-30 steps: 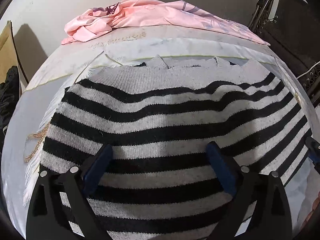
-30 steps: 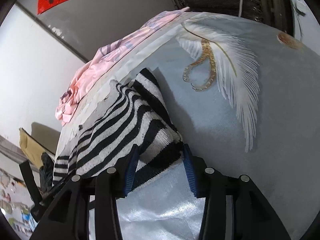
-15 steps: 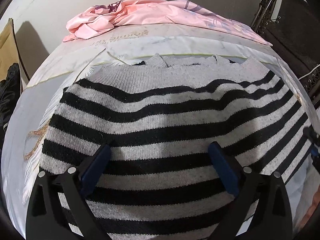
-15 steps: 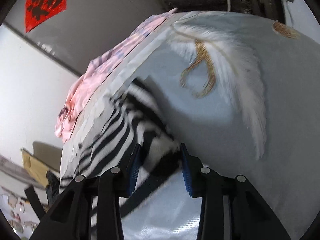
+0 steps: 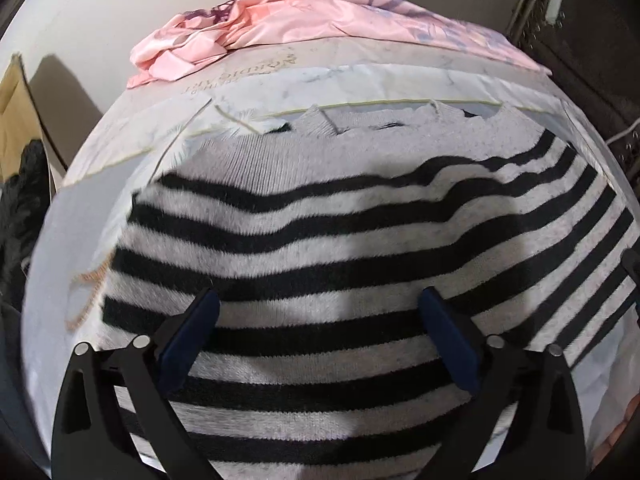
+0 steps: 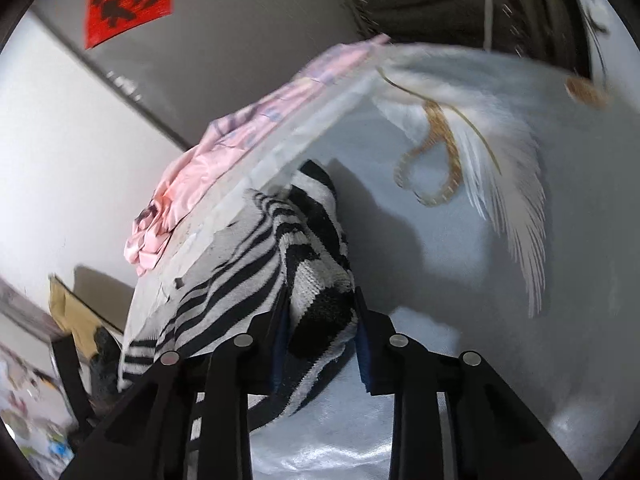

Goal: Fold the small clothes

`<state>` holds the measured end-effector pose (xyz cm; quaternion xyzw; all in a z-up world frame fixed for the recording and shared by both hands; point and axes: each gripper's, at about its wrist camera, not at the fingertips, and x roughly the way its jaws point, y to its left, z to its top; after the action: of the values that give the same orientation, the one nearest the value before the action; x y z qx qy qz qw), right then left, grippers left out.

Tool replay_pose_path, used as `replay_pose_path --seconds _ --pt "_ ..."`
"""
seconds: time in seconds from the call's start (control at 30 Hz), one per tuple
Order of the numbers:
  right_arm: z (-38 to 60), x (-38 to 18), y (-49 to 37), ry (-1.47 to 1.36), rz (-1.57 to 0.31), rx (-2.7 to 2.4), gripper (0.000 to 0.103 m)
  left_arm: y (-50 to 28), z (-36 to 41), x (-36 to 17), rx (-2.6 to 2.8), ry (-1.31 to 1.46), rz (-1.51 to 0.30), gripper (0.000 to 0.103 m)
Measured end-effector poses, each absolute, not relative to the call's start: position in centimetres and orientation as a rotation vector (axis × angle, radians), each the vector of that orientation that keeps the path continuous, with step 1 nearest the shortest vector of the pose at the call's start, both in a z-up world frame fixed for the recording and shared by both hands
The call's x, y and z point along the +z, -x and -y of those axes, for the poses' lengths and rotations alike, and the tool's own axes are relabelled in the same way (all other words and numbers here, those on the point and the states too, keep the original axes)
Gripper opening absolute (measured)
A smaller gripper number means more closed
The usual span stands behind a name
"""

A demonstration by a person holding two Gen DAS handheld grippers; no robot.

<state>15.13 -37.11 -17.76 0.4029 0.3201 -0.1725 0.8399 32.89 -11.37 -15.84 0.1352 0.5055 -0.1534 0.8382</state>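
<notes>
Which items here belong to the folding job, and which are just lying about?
In the job:
- striped sweater, spread on the bed
- right hand-held gripper, shut on the sweater's edge
- left hand-held gripper, open above the sweater

Lying about:
- pink cloth bunched at the far edge
- feather-print bedsheet
- red wall paper

Bare counter (image 6: 540, 340) lies open right of the striped sweater (image 5: 340, 280); a pink cloth (image 5: 320, 20) blocks the far edge.
</notes>
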Motion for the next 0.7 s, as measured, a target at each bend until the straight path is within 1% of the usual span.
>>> replay_pose_path --seconds 0.03,0.17,0.23,0.3,0.4,0.53,0.57,0.6,0.63,0.67,0.7 --pt "36.8 -17.4 -15.2 -0.829 -0.672 -0.358 0.029 -33.2 12.1 -14.7 -0.359 -0.293 -1.077 0.090" --pt "35.1 -15.9 -15.5 -0.715 -0.651 -0.328 0.028 -34.2 16.2 -9.9 -0.494 -0.303 -1.053 0.090" --pt "34.4 -15.2 -15.5 -0.657 -0.642 -0.323 0.028 -34.6 19.9 -7.3 -0.596 -0.317 -1.043 0.095" --pt "33.7 -14.9 -15.6 -0.616 -0.641 -0.316 0.027 -34.9 23.4 -6.2 -0.673 -0.337 -1.070 0.098" --pt "33.0 -14.5 -15.6 -0.572 -0.637 -0.312 0.027 -35.0 29.9 -6.9 -0.744 -0.441 -1.149 0.098" --pt "32.3 -14.4 -15.8 -0.524 -0.646 -0.319 0.027 -34.2 35.2 -11.5 -0.740 -0.600 -1.281 0.098" --pt "32.3 -14.4 -15.8 -0.519 -0.649 -0.321 0.027 -34.1 35.7 -12.3 -0.737 -0.613 -1.304 0.096" --pt "32.3 -14.4 -15.9 -0.513 -0.651 -0.323 0.027 -34.1 35.9 -13.0 -0.722 -0.623 -1.314 0.073" --pt "32.2 -14.4 -15.9 -0.505 -0.654 -0.324 0.027 -34.1 36.1 -13.6 -0.713 -0.630 -1.330 0.044" --pt "32.2 -14.5 -16.0 -0.501 -0.662 -0.322 0.028 -34.3 36.1 -14.1 -0.735 -0.604 -1.371 0.032" --pt "32.3 -14.6 -16.1 -0.504 -0.671 -0.320 0.032 -34.5 35.9 -14.3 -0.743 -0.569 -1.400 0.025"
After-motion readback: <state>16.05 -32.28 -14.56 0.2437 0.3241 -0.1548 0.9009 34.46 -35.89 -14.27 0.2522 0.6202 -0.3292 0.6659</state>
